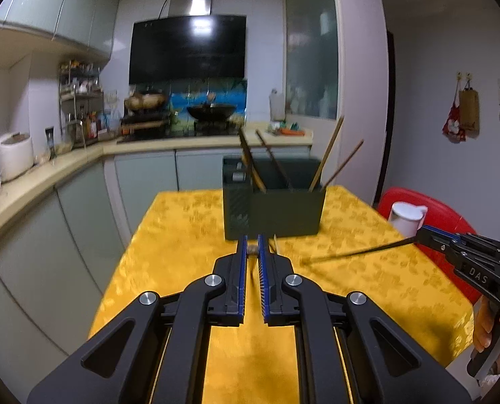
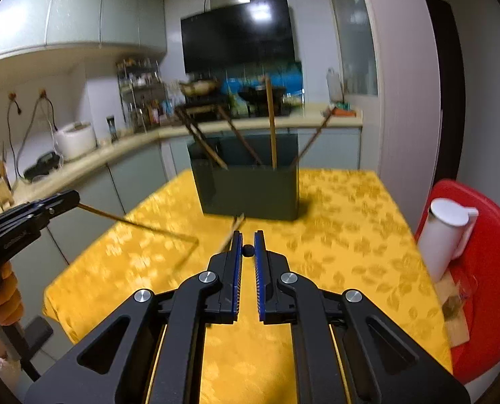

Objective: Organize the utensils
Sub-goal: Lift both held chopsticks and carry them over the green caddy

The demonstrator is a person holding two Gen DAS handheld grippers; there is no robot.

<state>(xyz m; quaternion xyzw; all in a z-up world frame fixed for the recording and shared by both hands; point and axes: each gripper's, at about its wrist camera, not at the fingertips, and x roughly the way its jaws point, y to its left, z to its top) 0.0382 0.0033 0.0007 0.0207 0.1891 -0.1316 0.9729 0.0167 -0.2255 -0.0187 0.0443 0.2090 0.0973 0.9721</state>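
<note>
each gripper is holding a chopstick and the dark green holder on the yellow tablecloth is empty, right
Not empty. Both wrist views show several chopsticks already standing in the holder. The rest holds: the left gripper and right gripper each grip a chopstick over the yellow tablecloth.

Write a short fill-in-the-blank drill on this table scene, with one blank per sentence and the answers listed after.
1. The left claw and the right claw each grip a single ____.
2. The dark green holder stands on a ____ tablecloth.
3. The white jug sits on a ____ chair.
4. The chopsticks in the holder number ____.

Answers: chopstick; yellow; red; four
</note>
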